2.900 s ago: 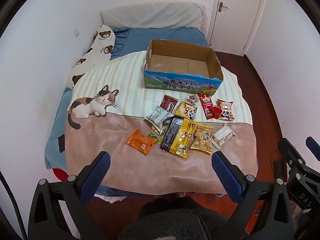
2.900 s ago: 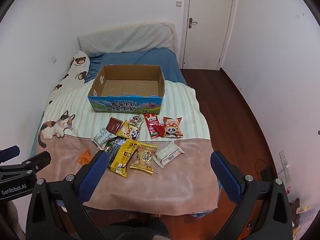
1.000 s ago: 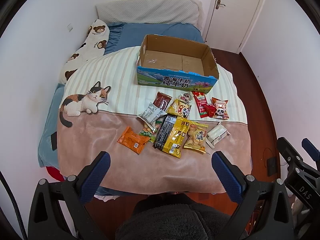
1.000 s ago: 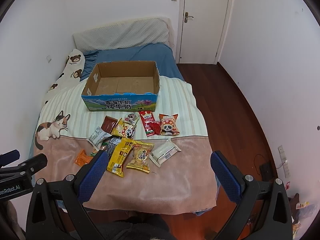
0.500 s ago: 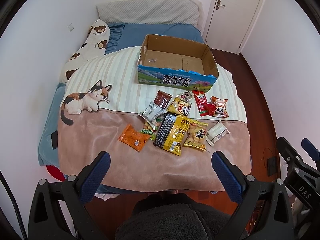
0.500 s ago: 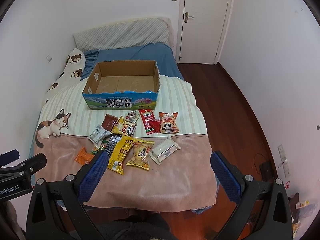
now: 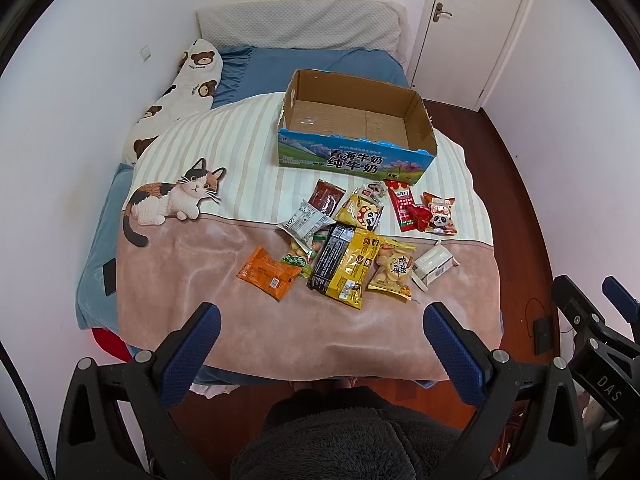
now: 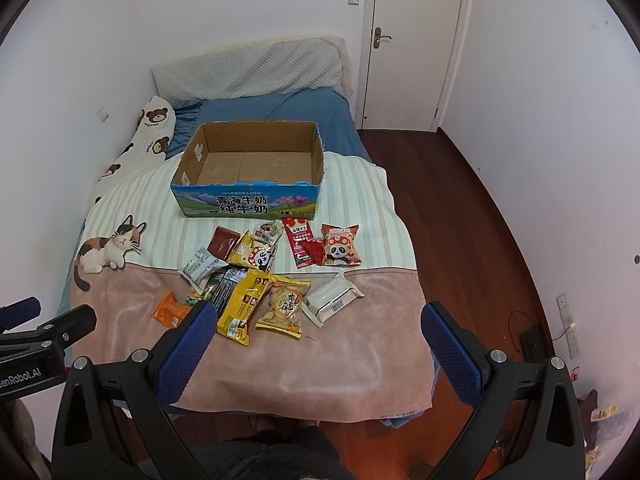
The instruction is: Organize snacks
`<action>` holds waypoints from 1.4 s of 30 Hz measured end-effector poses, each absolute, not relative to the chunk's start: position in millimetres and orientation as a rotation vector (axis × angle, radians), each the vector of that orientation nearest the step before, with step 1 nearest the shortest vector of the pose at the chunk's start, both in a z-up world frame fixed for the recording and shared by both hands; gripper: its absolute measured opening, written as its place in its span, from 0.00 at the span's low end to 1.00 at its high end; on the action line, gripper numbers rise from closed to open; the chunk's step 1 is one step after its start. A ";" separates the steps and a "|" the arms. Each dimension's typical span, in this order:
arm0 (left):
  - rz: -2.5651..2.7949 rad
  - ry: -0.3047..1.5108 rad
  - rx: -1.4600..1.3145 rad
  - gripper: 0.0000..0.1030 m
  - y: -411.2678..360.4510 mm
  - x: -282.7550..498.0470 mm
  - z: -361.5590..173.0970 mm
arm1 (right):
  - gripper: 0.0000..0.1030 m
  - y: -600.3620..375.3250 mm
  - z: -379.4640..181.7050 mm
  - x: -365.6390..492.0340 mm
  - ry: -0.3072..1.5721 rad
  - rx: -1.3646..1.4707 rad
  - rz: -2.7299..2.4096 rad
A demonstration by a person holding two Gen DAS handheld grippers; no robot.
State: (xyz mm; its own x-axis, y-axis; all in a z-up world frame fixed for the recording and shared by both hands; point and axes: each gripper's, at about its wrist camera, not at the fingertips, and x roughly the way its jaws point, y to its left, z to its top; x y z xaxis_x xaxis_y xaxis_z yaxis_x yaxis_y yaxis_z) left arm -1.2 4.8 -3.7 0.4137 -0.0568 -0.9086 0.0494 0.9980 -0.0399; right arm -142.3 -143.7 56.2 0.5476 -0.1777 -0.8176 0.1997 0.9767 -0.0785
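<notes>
Both claws, left claw [image 7: 320,344] and right claw [image 8: 316,340], gape empty above eleven snack packets [image 7: 348,264] and one cardboard box [image 7: 354,158].

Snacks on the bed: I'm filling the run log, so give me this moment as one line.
left tongs: open, empty | right tongs: open, empty | snacks: on blanket | box: empty

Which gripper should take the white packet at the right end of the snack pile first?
Probably the right gripper: it is open and empty, and the white packet lies just ahead of it, on its side of the pile. The left gripper, also open, faces the orange packet instead.
</notes>
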 end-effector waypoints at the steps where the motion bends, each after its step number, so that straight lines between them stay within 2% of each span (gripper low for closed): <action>1: -0.065 1.142 -0.006 1.00 4.9 -1.5 -3.6 | 1.00 -143.5 56.3 -142.4 0.966 0.024 -0.223; 13: -0.061 1.138 -0.006 1.00 6.7 -3.9 -4.2 | 1.00 -141.8 55.2 -142.8 0.967 0.033 -0.216; 18: 0.012 1.111 0.037 1.00 10.2 16.3 -27.6 | 1.00 -148.9 26.8 -123.0 1.014 0.081 -0.199; 25: 0.063 1.224 0.152 1.00 11.2 74.0 -112.9 | 1.00 -167.1 -77.0 -65.1 1.180 0.194 -0.172; 33: -0.115 1.476 0.215 1.00 -28.8 144.7 -243.1 | 1.00 -203.0 -216.2 -11.4 1.374 0.367 -0.150; 37: -0.170 1.552 0.236 1.00 -50.9 167.6 -286.8 | 0.96 -218.6 -252.8 -1.6 1.407 0.442 -0.163; 42: -0.237 1.650 0.282 1.00 -79.4 188.1 -334.1 | 0.96 -226.4 -264.6 0.7 1.421 0.510 -0.159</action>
